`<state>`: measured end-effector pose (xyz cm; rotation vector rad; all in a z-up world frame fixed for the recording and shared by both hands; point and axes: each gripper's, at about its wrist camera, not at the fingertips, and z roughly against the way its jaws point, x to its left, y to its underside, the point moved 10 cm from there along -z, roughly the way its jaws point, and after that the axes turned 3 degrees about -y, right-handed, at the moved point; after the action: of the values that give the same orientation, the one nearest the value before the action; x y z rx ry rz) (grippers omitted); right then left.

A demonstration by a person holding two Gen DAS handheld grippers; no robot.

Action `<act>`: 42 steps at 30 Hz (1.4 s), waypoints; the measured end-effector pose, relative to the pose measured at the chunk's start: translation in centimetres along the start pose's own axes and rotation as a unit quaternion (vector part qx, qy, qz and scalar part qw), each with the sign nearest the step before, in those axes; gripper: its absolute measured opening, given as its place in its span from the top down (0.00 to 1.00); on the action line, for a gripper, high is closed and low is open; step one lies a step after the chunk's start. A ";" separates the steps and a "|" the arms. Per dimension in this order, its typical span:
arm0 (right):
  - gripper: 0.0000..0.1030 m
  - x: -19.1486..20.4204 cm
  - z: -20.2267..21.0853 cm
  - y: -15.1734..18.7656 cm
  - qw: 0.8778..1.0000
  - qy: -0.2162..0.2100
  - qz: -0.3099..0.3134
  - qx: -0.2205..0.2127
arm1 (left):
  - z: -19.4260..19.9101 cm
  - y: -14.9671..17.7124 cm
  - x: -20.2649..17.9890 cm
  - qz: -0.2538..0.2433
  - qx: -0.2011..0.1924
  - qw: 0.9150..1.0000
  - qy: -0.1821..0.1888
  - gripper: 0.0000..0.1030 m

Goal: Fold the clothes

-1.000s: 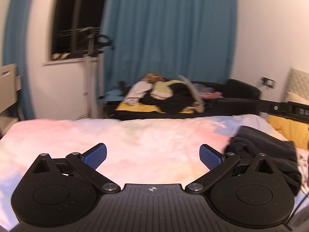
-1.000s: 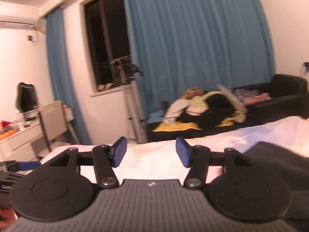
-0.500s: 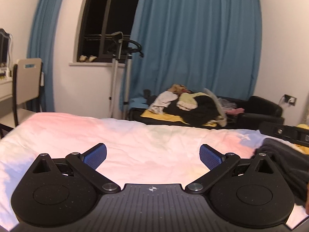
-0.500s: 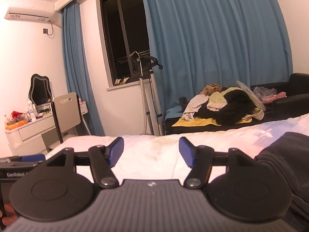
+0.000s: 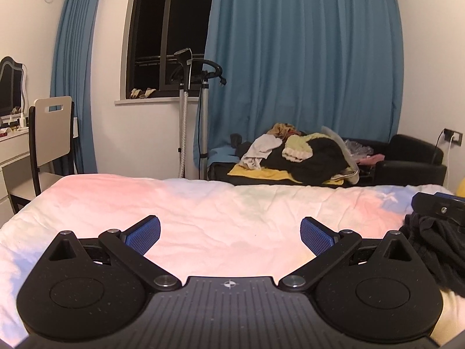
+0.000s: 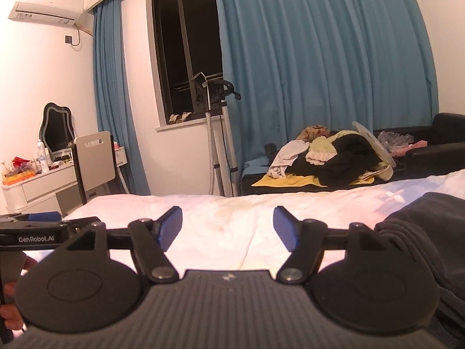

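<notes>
A dark ribbed garment (image 5: pixel 436 247) lies bunched on the pastel bed cover (image 5: pixel 218 203), at the right edge of the left wrist view. In the right wrist view the same garment (image 6: pixel 421 238) sits just right of my right gripper (image 6: pixel 228 228), whose jaws are opening with only bed cover between them. My left gripper (image 5: pixel 229 235) hovers low over the bed, open wide and holding nothing. The right gripper's body (image 5: pixel 438 205) shows above the garment in the left wrist view. The left gripper's body (image 6: pixel 35 232) and a hand (image 6: pixel 11 305) show at the left of the right wrist view.
Beyond the bed a black sofa (image 5: pixel 407 163) carries a heap of mixed clothes (image 5: pixel 305 157). A garment steamer stand (image 5: pixel 191 110) rises before the window and blue curtains (image 5: pixel 305 58). A chair (image 5: pixel 49 133) and a white dressing table (image 6: pixel 37 186) stand at the left.
Both grippers have sunk toward the bed and both views have swung left. The right gripper's fingers have spread wider. The dark garment now sits further right in the left wrist view.
</notes>
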<state>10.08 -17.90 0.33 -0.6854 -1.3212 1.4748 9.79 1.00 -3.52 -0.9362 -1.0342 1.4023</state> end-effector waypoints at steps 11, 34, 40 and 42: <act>0.26 -0.5 -0.3 1.4 1.000 0.005 -0.001 0.006 | -0.6 0.8 0.6 0.003 0.009 1.000 -0.006 0.00; 0.00 0.1 -0.3 2.3 1.000 0.015 0.011 0.014 | -0.5 0.9 0.5 -0.008 0.015 0.999 -0.027 0.00; 0.00 0.1 -0.3 2.5 0.999 0.030 0.024 0.014 | -0.2 0.8 0.5 -0.010 0.010 0.999 -0.031 0.00; 0.00 -0.1 -0.3 2.6 0.999 0.029 0.022 0.015 | -0.3 0.7 0.6 -0.010 0.009 0.999 -0.031 0.00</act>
<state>9.63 -17.60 -2.23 -0.7371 -1.2435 1.4959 9.77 1.58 -4.29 -0.8717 -1.0726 1.4298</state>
